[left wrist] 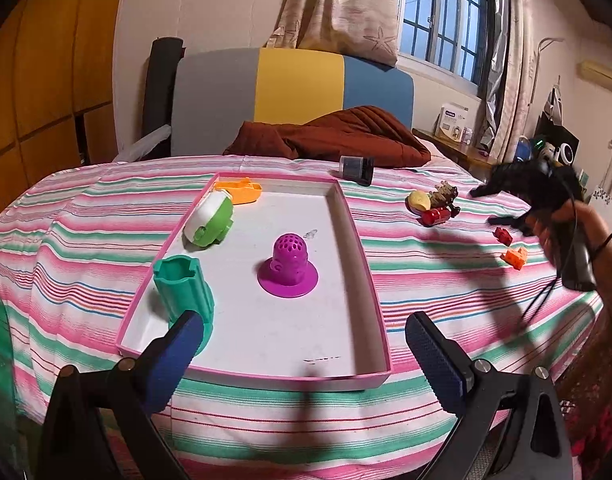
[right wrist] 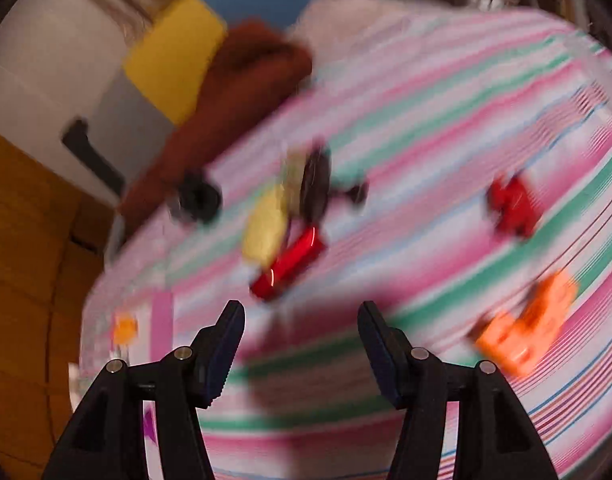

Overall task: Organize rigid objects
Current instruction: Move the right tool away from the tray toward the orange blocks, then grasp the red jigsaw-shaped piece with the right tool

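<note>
Left tongs [left wrist: 301, 344] spread, empty, above pink-rimmed white tray [left wrist: 370, 280]. Right tongs [right wrist: 301, 344] spread, empty, over striped bed cover [right wrist: 446, 128]; view blurred. Glossy red plastic cylinder [right wrist: 287, 266] lay just ahead. Advice: steady first, straddle cylinder crosswise, pinch mid-length.

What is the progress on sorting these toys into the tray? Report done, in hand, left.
Done: the pink tray holds four pieces: teal cup, purple strainer toy, green-white toy, orange boat.
In hand: nothing. Left gripper and right gripper both have open, empty jaws.
Left on the striped sheet: red cylinder, yellow piece, red block, orange block, grey jar.
</note>
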`<state>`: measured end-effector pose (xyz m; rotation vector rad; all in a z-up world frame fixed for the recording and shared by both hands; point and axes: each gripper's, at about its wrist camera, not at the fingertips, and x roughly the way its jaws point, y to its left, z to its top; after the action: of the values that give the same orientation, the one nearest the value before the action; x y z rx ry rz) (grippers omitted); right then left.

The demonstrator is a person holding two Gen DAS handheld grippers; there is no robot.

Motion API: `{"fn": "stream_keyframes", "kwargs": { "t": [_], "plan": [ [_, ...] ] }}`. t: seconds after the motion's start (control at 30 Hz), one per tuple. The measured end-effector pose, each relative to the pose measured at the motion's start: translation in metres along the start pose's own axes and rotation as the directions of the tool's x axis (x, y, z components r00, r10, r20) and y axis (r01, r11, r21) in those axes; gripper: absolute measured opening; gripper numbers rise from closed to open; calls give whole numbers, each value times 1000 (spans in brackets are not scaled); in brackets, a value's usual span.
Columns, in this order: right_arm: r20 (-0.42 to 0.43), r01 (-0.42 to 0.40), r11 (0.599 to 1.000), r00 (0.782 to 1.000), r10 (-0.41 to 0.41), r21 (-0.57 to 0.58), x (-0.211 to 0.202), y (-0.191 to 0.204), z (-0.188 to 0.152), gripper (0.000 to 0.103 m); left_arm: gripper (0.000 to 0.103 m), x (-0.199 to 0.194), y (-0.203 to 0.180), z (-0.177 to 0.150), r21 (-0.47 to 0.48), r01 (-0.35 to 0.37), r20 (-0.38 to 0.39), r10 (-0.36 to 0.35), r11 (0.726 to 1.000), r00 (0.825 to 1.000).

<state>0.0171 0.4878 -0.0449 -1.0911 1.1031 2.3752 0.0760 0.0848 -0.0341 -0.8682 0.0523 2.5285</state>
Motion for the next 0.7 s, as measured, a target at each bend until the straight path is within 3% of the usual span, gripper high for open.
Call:
{"fn": "stream_keyframes", "kwargs": {
  "t": [0.07,0.17,0.23,0.43,0.5,0.6,0.7],
  "plan": [
    [94,69,997,993,-72,35,-20,-13,12,60,102,1,-3,0,11,3,-2,-3,1000,1000],
    [167,199,975,963,-213,97,-40,-39,29,60,102,2,-7,0,27,4,-1,-3,1000,1000],
    [153,251,961,952,-267,115,-41,-53,39,60,102,3,-11,1,37,2,-2,-2,999,1000],
    [15,304,949,952,-306,85,-12,-86,50,60,102,7,-19,2,66,-8,-11,9,998,1000],
    [-28,356,930,934,-355,95,-3,-90,43,60,102,9,-22,3,76,-15,-13,16,997,1000],
    [-121,305,939,950,-287,161,0,-97,36,60,102,13,-26,5,82,-18,-17,20,996,1000],
    [-147,209,966,971,-188,149,3,-82,27,62,102,18,-30,7,89,-11,-24,14,996,1000]
  ]
}}
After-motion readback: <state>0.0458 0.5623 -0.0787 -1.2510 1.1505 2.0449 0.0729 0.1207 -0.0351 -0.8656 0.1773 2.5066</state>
